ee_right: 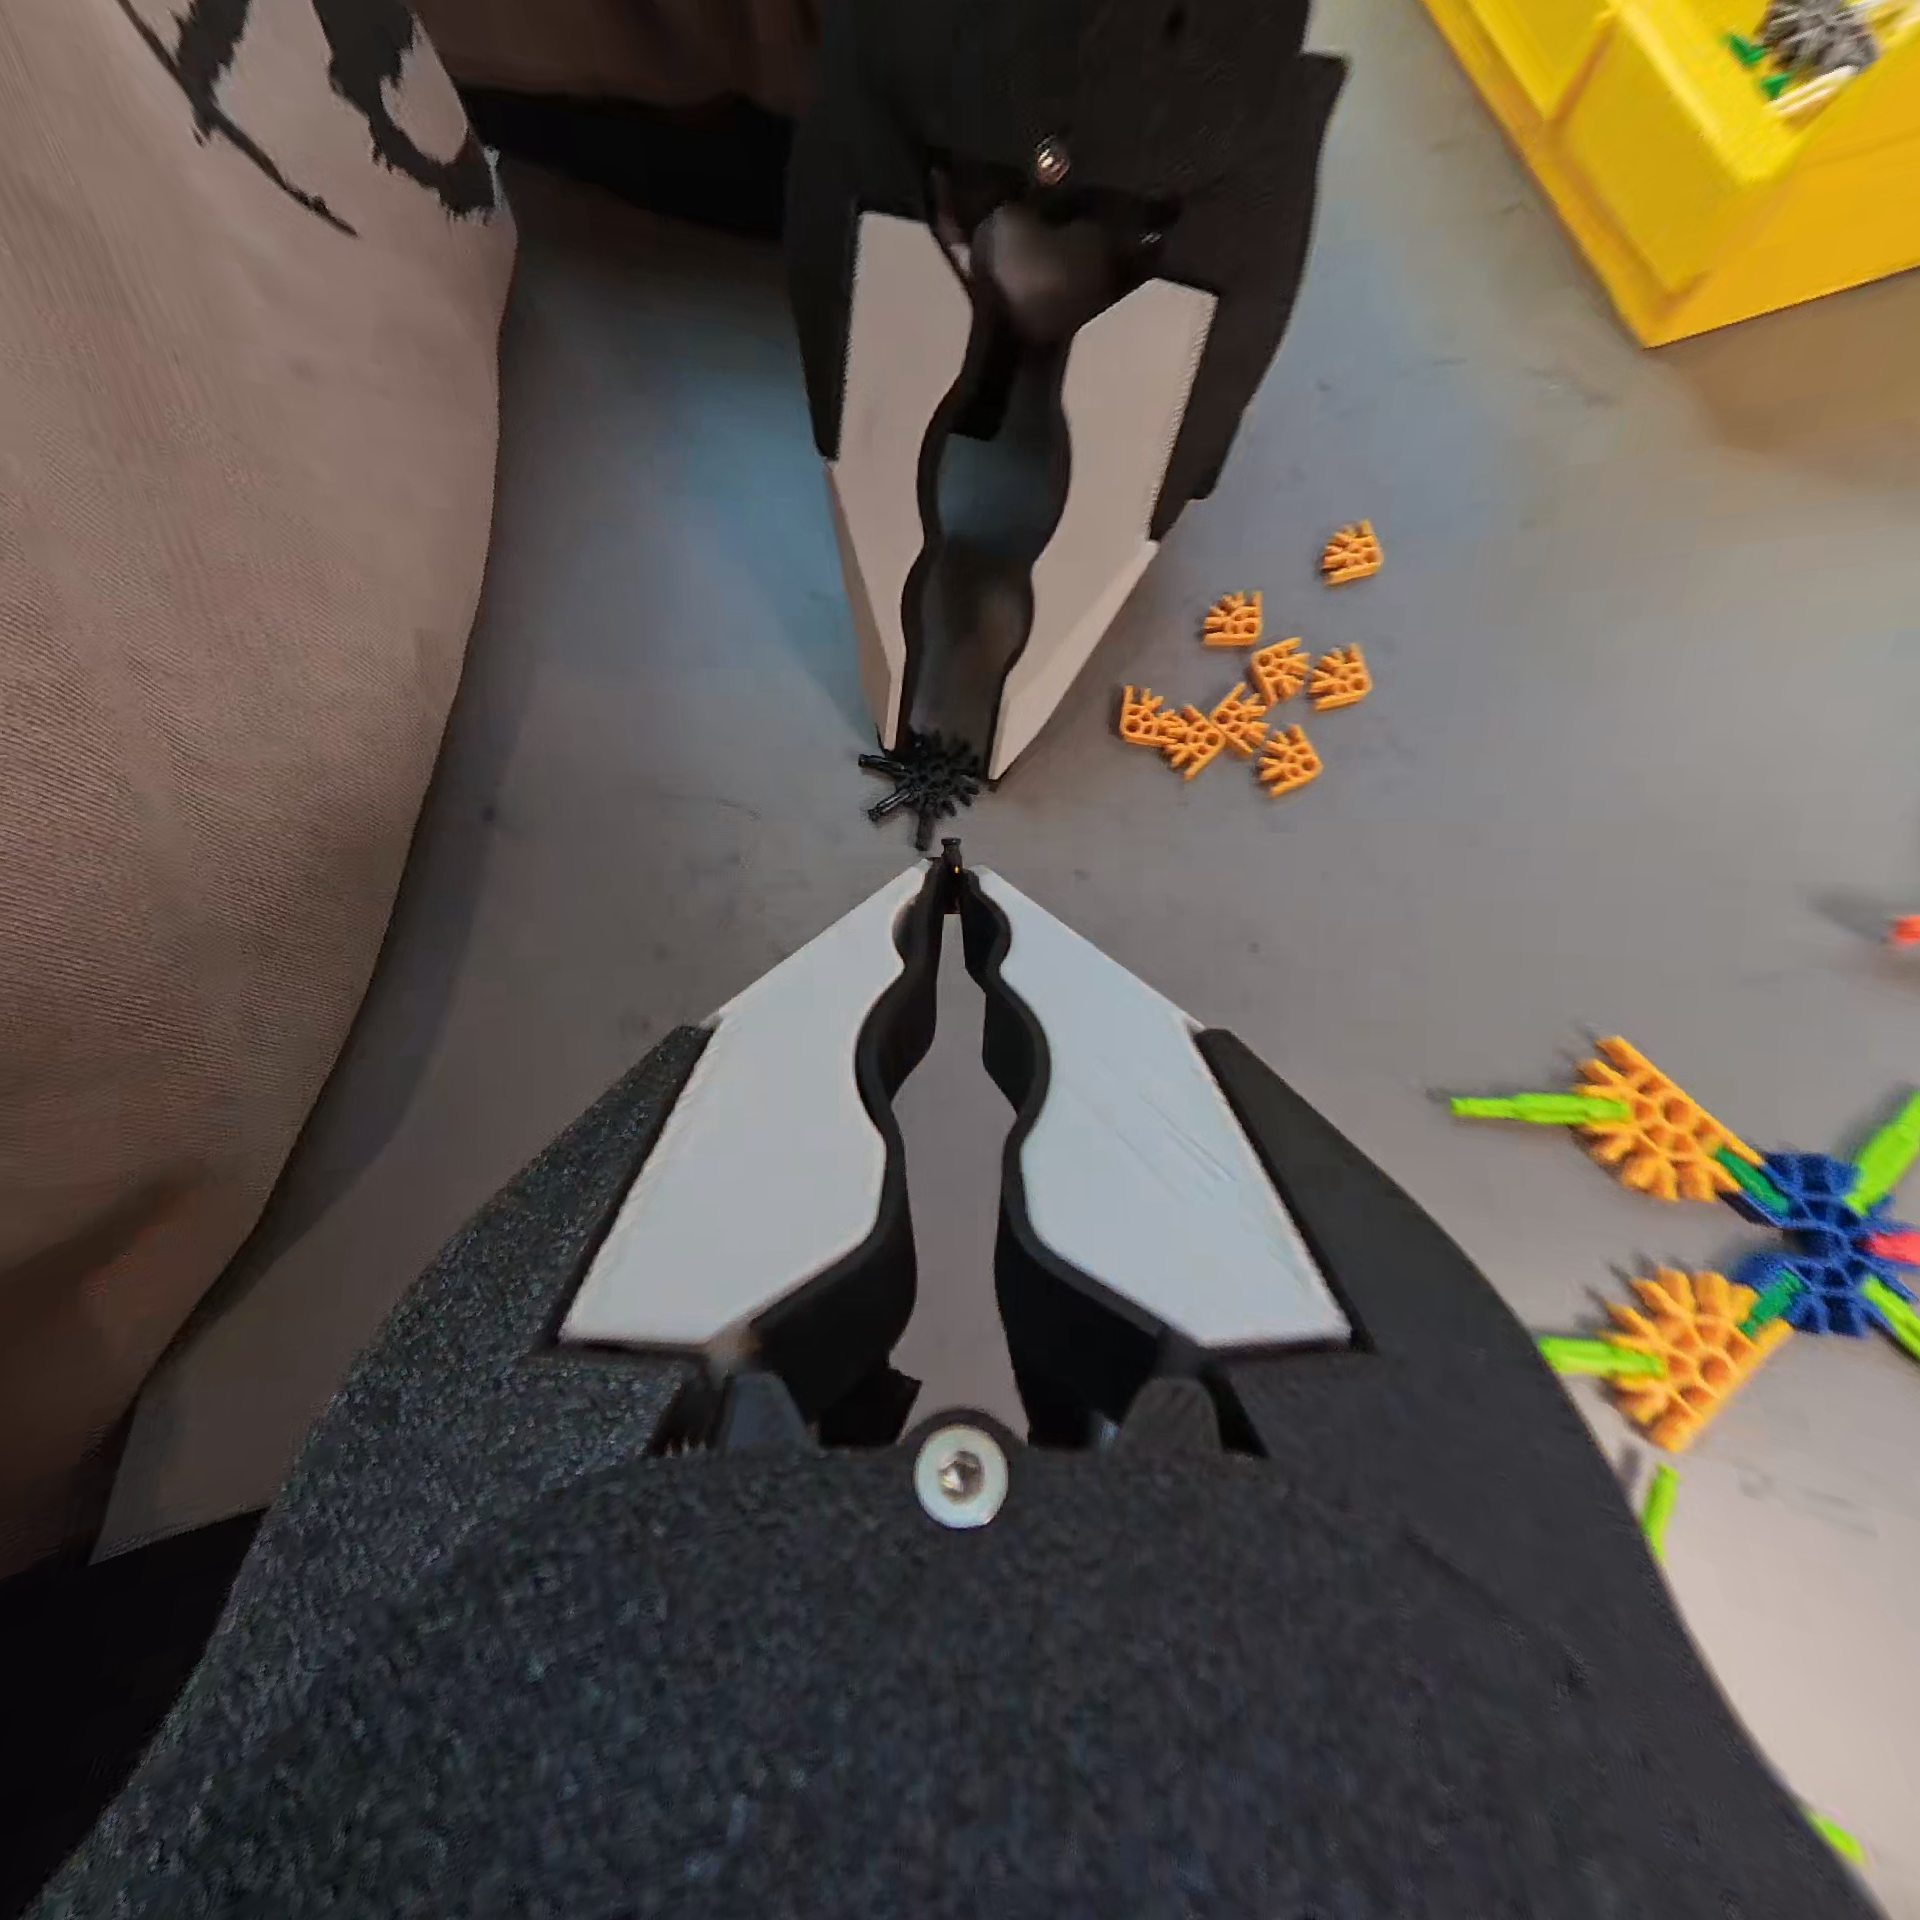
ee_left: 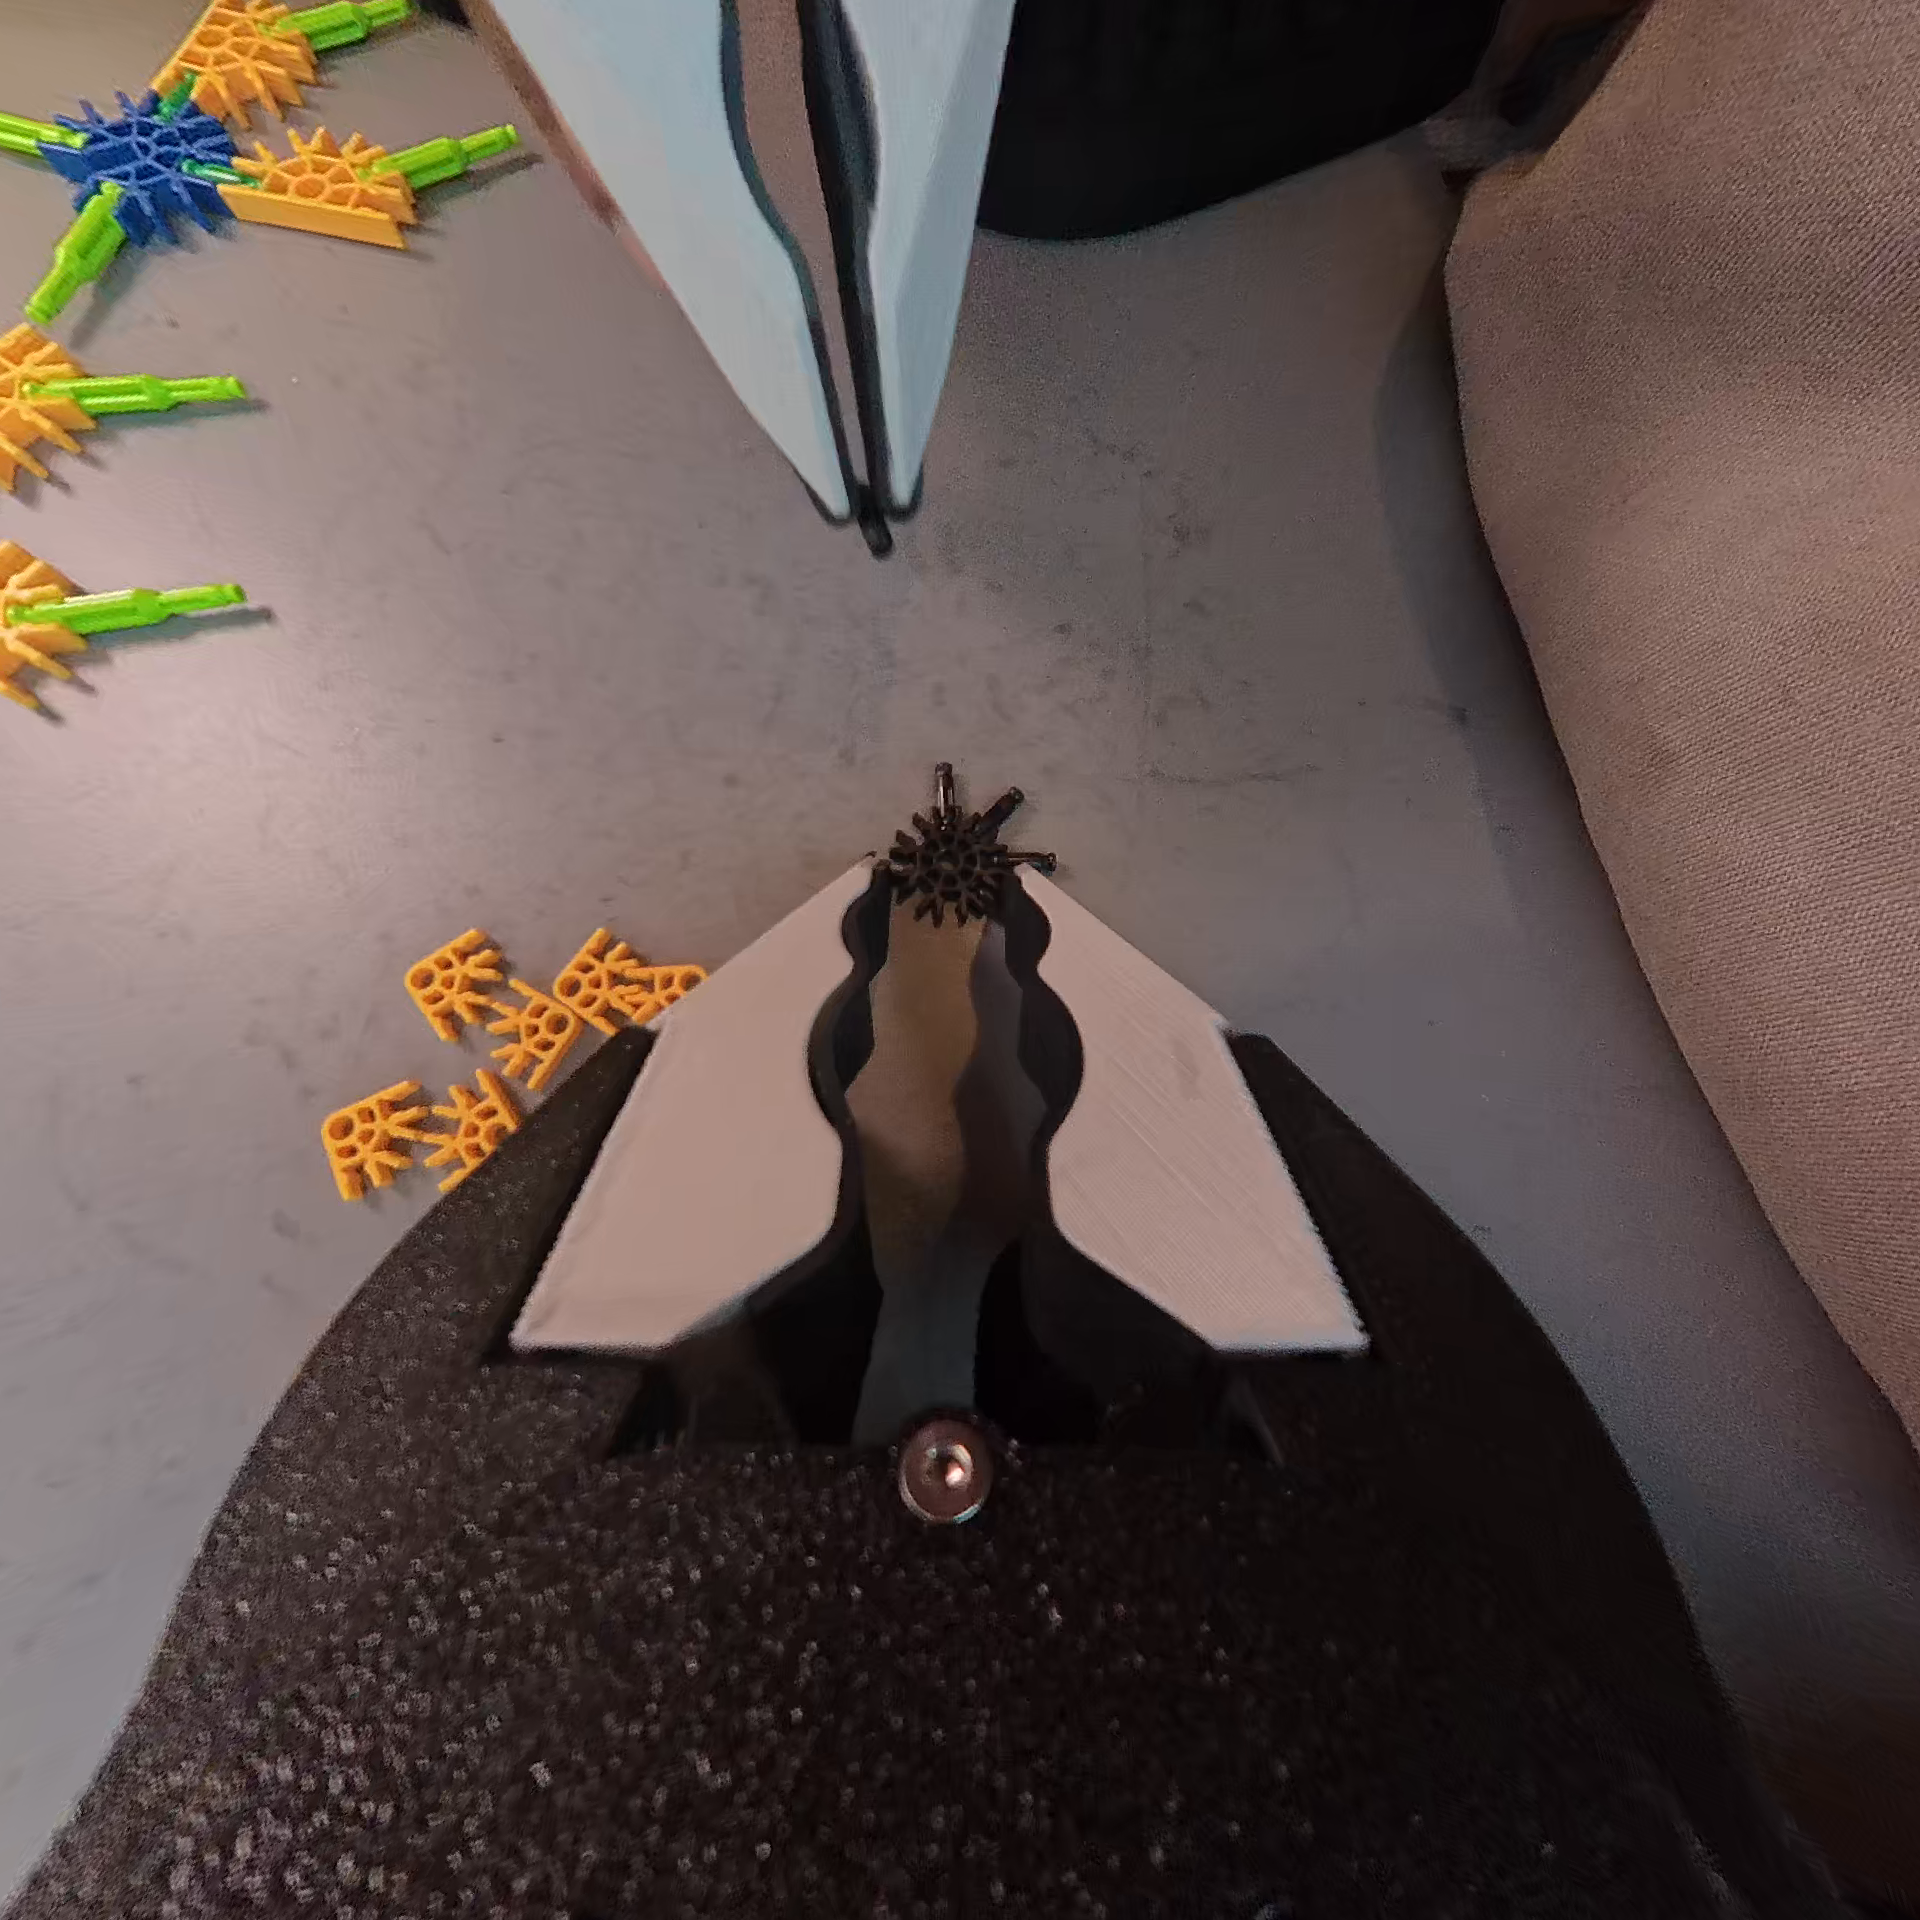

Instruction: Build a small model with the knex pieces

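Note:
My left gripper point(ee_left: 948, 868) is shut on a small black snowflake-shaped connector point(ee_left: 951, 860) with short black rods stuck in it, held just above the grey table. It also shows in the right wrist view point(ee_right: 928, 777), with the left gripper point(ee_right: 935, 743) coming down from the top. My right gripper point(ee_right: 948, 871) is shut on a thin black rod point(ee_right: 949, 857) whose tip pokes out just short of the connector. In the left wrist view the right gripper point(ee_left: 871, 509) comes down from the top, shut, with the rod tip point(ee_left: 878, 538) below its fingertips.
Loose orange connectors point(ee_left: 488, 1049) lie left of my left gripper, also seen in the right wrist view point(ee_right: 1247, 707). A blue, orange and green assembly point(ee_left: 208, 166) lies at the far left, and at the right point(ee_right: 1756, 1236). A yellow bin point(ee_right: 1683, 145) and a brown cushion point(ee_left: 1714, 623) border the table. Across from one pair of fingers to the other is roughly 7 centimetres.

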{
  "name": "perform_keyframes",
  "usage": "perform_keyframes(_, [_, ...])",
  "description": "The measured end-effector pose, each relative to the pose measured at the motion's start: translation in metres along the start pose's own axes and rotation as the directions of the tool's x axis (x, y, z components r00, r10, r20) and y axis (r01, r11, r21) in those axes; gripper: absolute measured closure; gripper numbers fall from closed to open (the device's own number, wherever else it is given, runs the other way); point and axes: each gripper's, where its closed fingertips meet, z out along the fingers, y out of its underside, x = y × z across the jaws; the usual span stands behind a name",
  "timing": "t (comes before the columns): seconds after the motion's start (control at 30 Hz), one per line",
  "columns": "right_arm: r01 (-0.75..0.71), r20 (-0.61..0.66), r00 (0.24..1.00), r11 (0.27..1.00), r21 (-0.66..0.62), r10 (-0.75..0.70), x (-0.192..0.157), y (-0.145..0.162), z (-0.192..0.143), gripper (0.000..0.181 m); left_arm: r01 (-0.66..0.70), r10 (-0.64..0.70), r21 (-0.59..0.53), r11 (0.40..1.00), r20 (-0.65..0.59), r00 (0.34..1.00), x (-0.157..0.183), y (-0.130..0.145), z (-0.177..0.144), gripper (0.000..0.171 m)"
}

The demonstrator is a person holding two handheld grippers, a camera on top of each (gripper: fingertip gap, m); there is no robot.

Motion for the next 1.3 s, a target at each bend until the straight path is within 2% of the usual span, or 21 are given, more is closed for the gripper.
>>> perform_keyframes(0.1, [0.035, 0.083, 0.996, 0.999, -0.017, -0.033, -0.009, 0.002, 0.022, 0.181, -0.051, 0.051, 0.007, 0.999, -0.067, 0.996, 0.006, -0.001, 0.002, 0.15])
perform_keyframes(0.17, [0.086, 0.093, 0.992, 0.994, -0.072, -0.08, -0.009, 0.005, 0.031, 0.181, -0.085, 0.085, 0.005, 0.996, -0.106, 0.991, 0.009, -0.002, 0.004, 0.15])
perform_keyframes(0.37, [0.164, 0.136, 0.981, 0.971, -0.176, -0.141, -0.012, 0.014, 0.047, 0.181, -0.101, 0.101, 0.005, 0.995, -0.13, 0.986, 0.01, -0.004, 0.006, 0.15])
perform_keyframes(0.67, [0.186, 0.154, 0.976, 0.959, -0.213, -0.155, -0.012, 0.016, 0.049, 0.179, -0.098, 0.097, 0.004, 0.995, -0.13, 0.987, 0.01, -0.004, 0.006, 0.15])
perform_keyframes(0.93, [0.149, 0.15, 0.981, 0.974, -0.171, -0.123, -0.013, 0.006, 0.046, 0.181, -0.103, 0.103, 0.005, 0.995, -0.125, 0.987, 0.009, -0.004, 0.007, 0.151])
perform_keyframes(1.13, [0.128, 0.158, 0.983, 0.965, -0.23, -0.093, -0.015, 0.011, 0.051, 0.181, -0.103, 0.102, 0.005, 0.995, -0.118, 0.988, 0.009, -0.004, 0.007, 0.151])
perform_keyframes(1.3, [0.161, 0.112, 0.985, 0.944, -0.289, -0.134, -0.016, 0.012, 0.052, 0.181, -0.094, 0.094, 0.003, 0.996, -0.115, 0.989, 0.01, -0.004, 0.006, 0.151])
